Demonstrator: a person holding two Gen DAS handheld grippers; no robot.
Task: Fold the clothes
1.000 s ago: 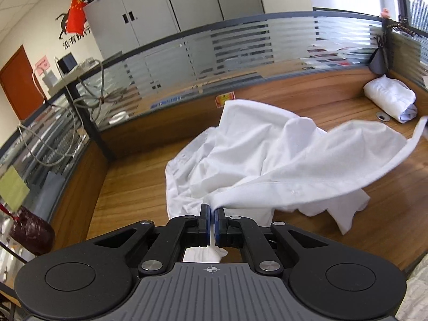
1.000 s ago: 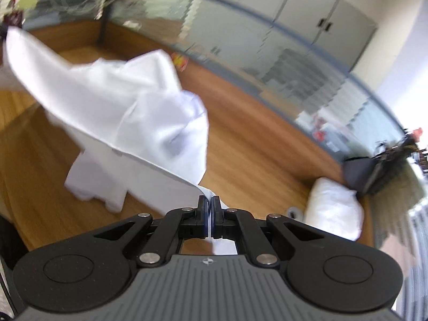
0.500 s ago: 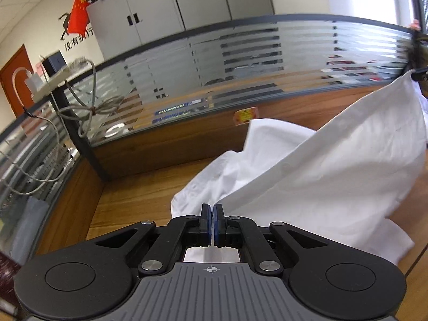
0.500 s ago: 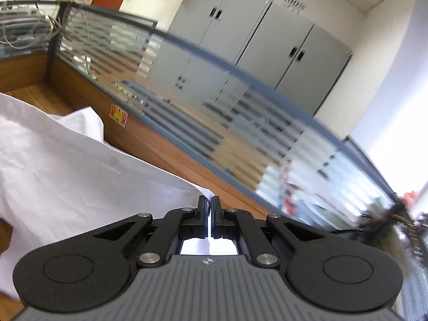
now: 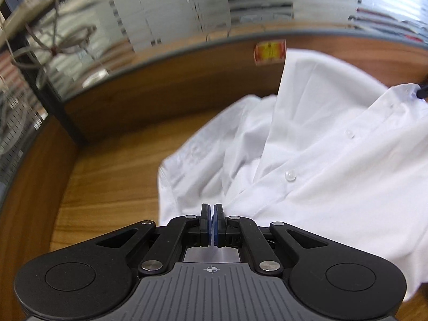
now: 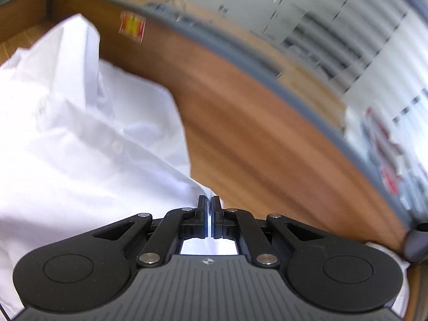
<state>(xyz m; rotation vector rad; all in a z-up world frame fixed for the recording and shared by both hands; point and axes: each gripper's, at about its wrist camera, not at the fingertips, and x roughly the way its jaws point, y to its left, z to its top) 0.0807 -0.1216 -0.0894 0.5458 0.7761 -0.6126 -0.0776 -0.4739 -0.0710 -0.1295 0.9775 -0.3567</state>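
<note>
Item: one white button-front shirt [image 5: 321, 144], which we held stretched between our two grippers above a wooden desk [image 5: 112, 176]. In the left wrist view it filled the centre and right of the frame, its button placket running from lower centre up toward the upper right, one button [image 5: 290, 175] sharp at mid-frame; a looser mass of cloth, perhaps a sleeve, sagged to the desk at centre. In the right wrist view the same shirt [image 6: 67, 139] occupied the left half, rumpled and not yet in any flat fold. Our left gripper [image 5: 211, 214] had its fingers pressed together on an edge of the cloth at lower centre; our right gripper [image 6: 209, 203] likewise pinched a corner of the fabric, with white cloth showing behind the fingers. We judged the two-point hold served to spread the garment taut so it could be laid out square; whether this was an opening-out or a fold being carried over, the pictures did not settle. Surroundings: a wooden partition wall [image 5: 165, 80] across the middle of the frame, bearing a red and yellow sticker [image 5: 269, 50] at upper right of centre; a striped frosted glass screen [image 5: 240, 2] above it; tangled cables [image 5: 53, 42] at upper left. Both views were motion-blurred toward their edges.
</note>
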